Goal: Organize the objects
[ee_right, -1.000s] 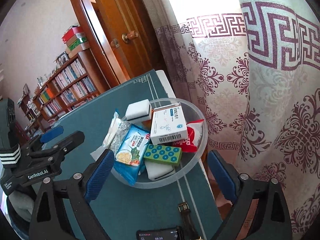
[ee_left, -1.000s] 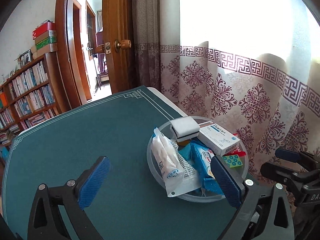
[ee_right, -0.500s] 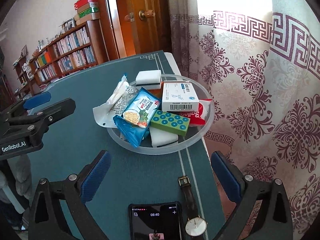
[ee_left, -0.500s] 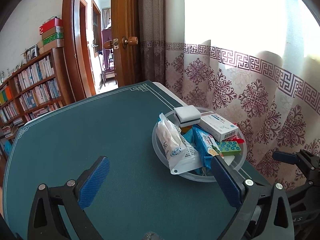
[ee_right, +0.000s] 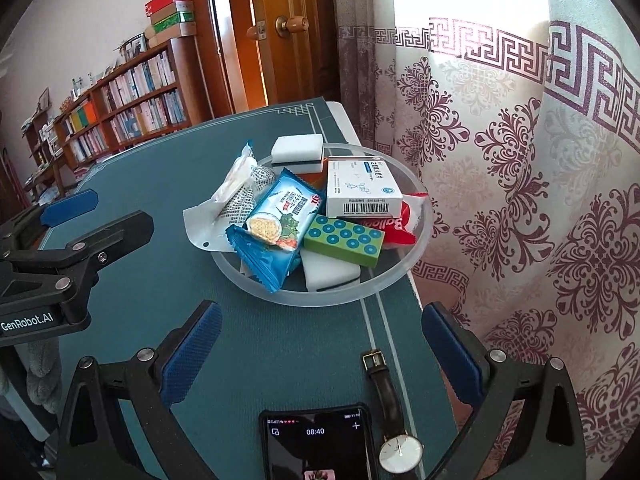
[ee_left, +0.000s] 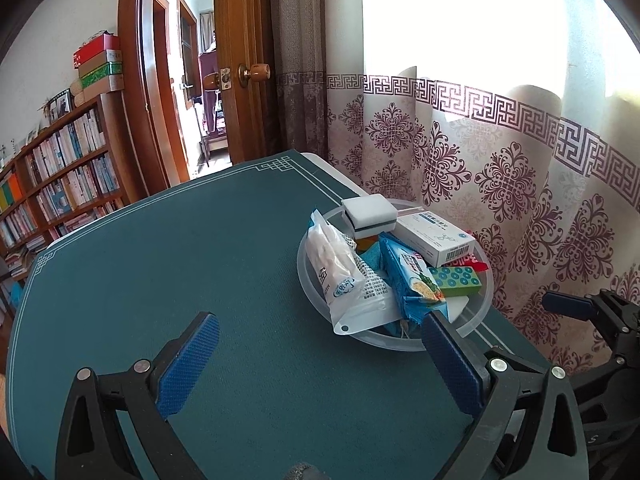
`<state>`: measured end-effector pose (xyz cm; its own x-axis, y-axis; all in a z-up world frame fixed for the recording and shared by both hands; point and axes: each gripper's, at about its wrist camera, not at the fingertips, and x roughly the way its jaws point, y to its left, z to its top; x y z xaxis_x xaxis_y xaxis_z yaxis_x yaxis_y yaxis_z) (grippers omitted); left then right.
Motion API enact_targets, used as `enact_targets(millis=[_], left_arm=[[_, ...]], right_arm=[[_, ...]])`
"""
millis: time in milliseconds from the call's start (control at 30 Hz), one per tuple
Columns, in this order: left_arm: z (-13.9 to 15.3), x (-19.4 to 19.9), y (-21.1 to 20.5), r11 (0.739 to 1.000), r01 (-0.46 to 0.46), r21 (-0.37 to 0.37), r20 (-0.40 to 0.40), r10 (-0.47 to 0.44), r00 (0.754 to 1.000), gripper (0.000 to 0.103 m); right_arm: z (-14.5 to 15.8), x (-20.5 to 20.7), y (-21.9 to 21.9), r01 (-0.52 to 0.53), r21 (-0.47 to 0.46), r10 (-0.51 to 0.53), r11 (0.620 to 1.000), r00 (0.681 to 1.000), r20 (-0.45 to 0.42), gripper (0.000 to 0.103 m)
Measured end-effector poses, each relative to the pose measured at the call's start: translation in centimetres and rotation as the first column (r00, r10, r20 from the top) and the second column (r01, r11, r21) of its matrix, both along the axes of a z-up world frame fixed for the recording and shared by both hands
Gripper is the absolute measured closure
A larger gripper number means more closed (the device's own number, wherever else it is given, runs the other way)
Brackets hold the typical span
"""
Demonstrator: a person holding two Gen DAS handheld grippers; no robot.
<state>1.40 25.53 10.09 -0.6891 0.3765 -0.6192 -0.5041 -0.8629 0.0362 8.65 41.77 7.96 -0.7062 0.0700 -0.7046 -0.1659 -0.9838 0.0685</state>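
A clear bowl [ee_right: 394,280] heaped with a white box [ee_right: 362,190], blue snack packet [ee_right: 276,224] and green dotted block [ee_right: 344,240] is set at the table's [ee_left: 160,260] curtain-side edge. Both the left gripper [ee_left: 320,360] and right gripper [ee_right: 322,354] are held spread wide and empty short of it.

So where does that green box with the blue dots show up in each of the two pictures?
Left wrist view: the green rectangular box with blue dots lies right of centre, at the bowl's right side beside the blue cracker packet.
Right wrist view: it lies at the centre, in front of the white barcoded carton.
Shared landmark: the clear round plastic bowl that holds it.
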Motion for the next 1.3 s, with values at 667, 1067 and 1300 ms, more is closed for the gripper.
enact_targets(millis=[667,1067,1300], left_arm=[[-0.3,0.6,2.0,0.997,0.003,-0.073,-0.037,-0.006,0.999,0.000],[-1.0,0.4,3.4,0.995,0.029,-0.096,-0.013,-0.030,0.999,0.000],[-1.3,0.0,3.9,0.995,0.045,-0.094,0.008,-0.045,0.999,0.000]], right_arm=[[-1.1,-0.2,0.7,0.025,0.009,-0.025,1.000,1.000,0.015,0.002],[-1.7,-0.5,1.3,0.029,0.004,-0.030,1.000,0.999,0.021,0.002],[-2.0,-0.6,1.5,0.035,0.003,-0.035,0.999,0.999,0.027,0.002]])
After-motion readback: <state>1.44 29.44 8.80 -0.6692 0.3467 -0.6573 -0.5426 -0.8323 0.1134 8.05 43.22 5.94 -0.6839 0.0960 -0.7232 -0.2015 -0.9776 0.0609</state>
